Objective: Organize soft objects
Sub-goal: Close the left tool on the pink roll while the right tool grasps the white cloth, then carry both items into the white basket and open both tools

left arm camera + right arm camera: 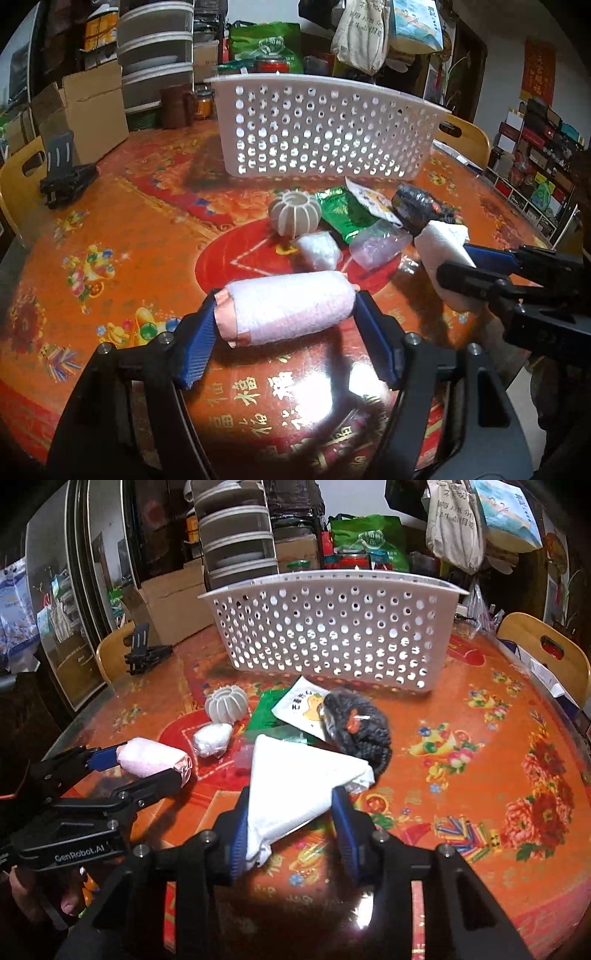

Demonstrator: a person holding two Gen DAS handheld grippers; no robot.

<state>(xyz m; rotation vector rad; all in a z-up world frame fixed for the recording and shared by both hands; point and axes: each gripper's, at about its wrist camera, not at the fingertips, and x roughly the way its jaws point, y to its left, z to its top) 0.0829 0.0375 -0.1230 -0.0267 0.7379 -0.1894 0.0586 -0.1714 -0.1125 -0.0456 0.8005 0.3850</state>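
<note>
With both grippers loaded, the step in hand looked like the pick just completed; left gripper (pixel 284 314) was clamped on the pink towel roll (pixel 288 312) end to end, blue pads pressing its two ends, roll low over the worktop (pixel 129 229), lift-off unclear; right gripper (pixel 291 812) was clenched on the white folded cloth (pixel 295 779), its narrow bunched end between the pads, wide end fanning forward toward the black knitted bundle (pixel 356 727); white perforated basket (pixel 328 627) stood well behind the pile, nothing visible inside through the holes; still on the worktop near it: ribbed white ball (pixel 225 705), small white wad (pixel 212 740), green packet (pixel 338 214), white snack packet (pixel 301 707), clear bag (pixel 378 245); next move, as I judged it: raise both loads clear of the pile, carry over the basket rim, release inside; cloth grip sat near one end, so sag onto the rim was the risk.
</note>
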